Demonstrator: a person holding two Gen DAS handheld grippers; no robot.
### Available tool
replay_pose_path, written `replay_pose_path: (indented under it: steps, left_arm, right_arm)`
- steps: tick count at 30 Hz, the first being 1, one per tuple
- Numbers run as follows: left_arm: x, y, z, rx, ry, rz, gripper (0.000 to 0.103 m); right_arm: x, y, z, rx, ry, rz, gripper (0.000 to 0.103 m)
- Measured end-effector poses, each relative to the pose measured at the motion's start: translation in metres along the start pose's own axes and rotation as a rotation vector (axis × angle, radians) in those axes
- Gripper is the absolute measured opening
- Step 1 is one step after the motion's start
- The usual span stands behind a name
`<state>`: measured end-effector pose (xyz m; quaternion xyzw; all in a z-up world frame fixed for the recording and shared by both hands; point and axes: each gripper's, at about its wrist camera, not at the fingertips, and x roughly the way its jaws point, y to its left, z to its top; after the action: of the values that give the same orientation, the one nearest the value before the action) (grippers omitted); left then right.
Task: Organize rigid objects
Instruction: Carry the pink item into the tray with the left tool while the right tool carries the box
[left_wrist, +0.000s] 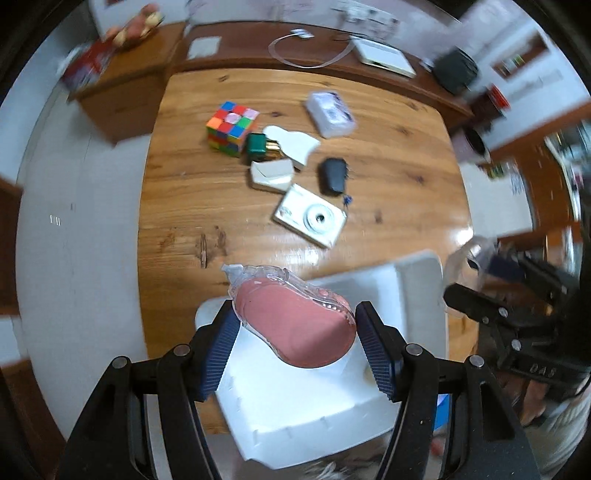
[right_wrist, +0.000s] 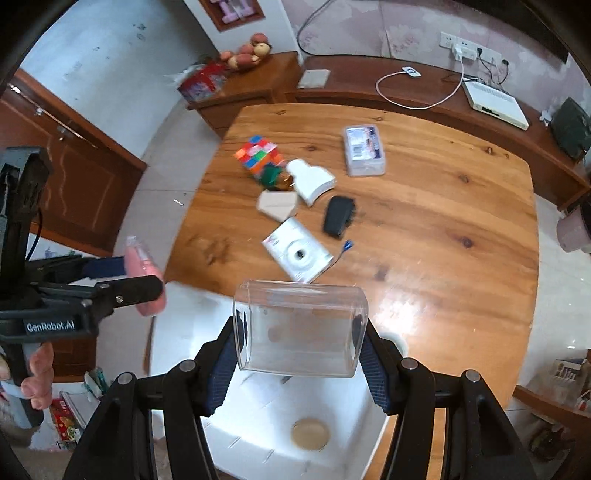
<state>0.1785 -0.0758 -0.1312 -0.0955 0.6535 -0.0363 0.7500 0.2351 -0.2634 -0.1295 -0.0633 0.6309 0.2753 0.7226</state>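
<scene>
1. Plastic, both pieces: my left jaws (left_wrist: 297, 345) are clamped across a pink item in a clear shell (left_wrist: 295, 325), my right jaws (right_wrist: 301, 363) across a clear plastic box (right_wrist: 301, 328). Both hang above the white bin (left_wrist: 421, 280) at the near edge of the wooden surface (left_wrist: 184, 192).
2. Handling, as I judge it: both are light, stiff and slick. The clear box looks thin-walled, so a hard squeeze could flex or crack it; holding it across the short sides near its middle seems right. The pink item is rounded, so it could twist; its widest part is the safest hold.
3. Left view alone shows the pink face and its tapered far end.
4. Right view alone shows the bin's inside, with a round tan disc (right_wrist: 309, 432) on its floor, and the hand (right_wrist: 37, 380) holding the left tool.
5. Waiting farther off on the surface: puzzle cube (left_wrist: 231, 127), white camera (left_wrist: 310, 216), black pouch (left_wrist: 332, 175).
</scene>
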Motion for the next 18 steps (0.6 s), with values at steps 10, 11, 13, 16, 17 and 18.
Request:
replay_pose_path:
  steps: [10,11,13,16,17,18]
  left_arm:
    - [0.063,-0.011,-0.066,0.183,0.111,0.077,0.068]
    - [0.076,-0.010,-0.068,0.177,0.117,0.079,0.068]
    - [0.094,-0.009,-0.072,0.160,0.131,0.099,0.068]
    - [0.116,-0.007,-0.077,0.142,0.130,0.108,0.068]
    - [0.123,-0.005,-0.078,0.131,0.132,0.107,0.068]
    - [0.129,-0.004,-0.078,0.122,0.133,0.108,0.068]
  right_arm:
    - [0.063,0.008,-0.062,0.073,0.072,-0.084,0.061]
    - [0.071,0.005,-0.065,0.084,0.079,-0.099,0.061]
    - [0.091,0.000,-0.070,0.105,0.090,-0.139,0.061]
    - [0.109,-0.002,-0.073,0.107,0.098,-0.180,0.061]
    - [0.114,-0.002,-0.073,0.101,0.098,-0.191,0.061]
    - [0.117,0.000,-0.073,0.095,0.102,-0.196,0.061]
